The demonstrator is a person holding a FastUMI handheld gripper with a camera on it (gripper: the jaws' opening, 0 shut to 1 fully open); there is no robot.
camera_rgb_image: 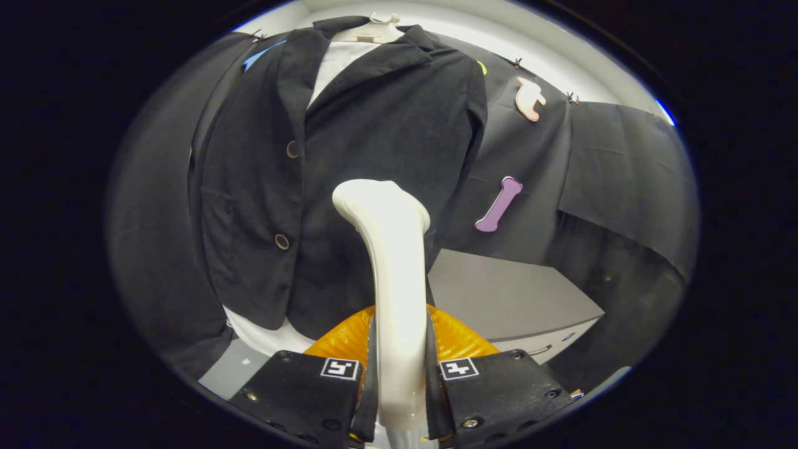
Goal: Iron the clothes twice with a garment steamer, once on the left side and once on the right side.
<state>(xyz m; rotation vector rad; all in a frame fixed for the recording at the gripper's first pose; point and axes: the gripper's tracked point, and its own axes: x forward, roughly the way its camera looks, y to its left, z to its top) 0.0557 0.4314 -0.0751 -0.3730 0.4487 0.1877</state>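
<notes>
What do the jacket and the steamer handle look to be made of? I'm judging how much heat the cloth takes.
The jacket looks like matte woven black cloth, faintly napped, with no sheen; the fibre cannot be told. The steamer handle, on which the tongs are shut, looks like smooth glossy white plastic, showing soft highlights.

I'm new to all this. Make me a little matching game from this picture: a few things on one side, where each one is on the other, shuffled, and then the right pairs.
Things
1. steamer
2. black jacket
3. grey table
4. hanger

Places
A. at the very top, inside the collar
B. clamped between the two fingers of the gripper
C. lower down, beside the jacket's hem
D. hanging just beyond the steamer's head

Pairs: 1-B, 2-D, 3-C, 4-A
</notes>
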